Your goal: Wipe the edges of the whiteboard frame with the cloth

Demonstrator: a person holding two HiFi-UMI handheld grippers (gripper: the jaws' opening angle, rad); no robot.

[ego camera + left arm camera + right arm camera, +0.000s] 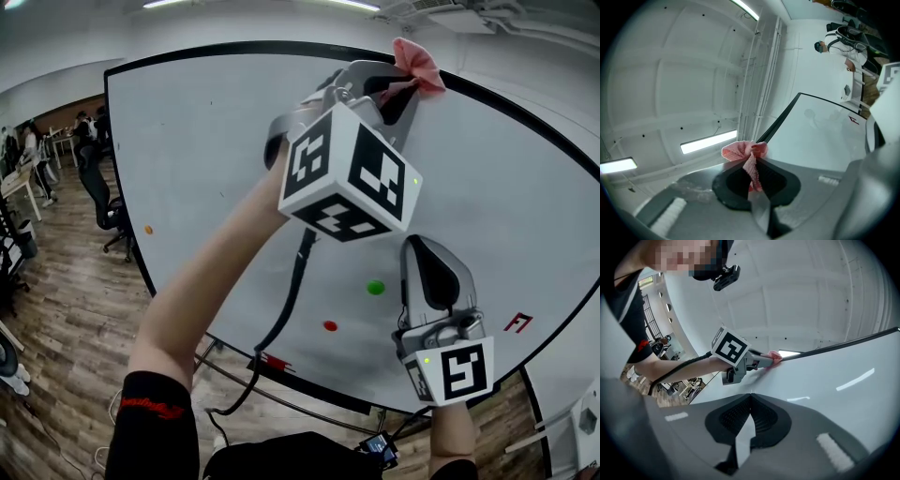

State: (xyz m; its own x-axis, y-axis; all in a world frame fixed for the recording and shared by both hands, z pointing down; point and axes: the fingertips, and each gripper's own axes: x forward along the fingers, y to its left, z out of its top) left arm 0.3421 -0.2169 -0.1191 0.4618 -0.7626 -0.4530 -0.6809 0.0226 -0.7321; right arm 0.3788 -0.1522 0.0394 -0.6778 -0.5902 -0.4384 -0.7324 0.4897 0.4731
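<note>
Left gripper (401, 86) clenched on pink cloth (418, 64) — cloth bunched past jaw tips, at black top edge of whiteboard frame (234, 47), upper right of centre in head view. Edge's long axis runs on rightward, curving down. Right gripper (429, 253) at lower right, jaws together, empty, well apart from frame — wiping likely falls to left.

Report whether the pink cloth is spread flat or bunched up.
Bunched: the left gripper pinches the cloth into a crumpled wad at the whiteboard frame.
</note>
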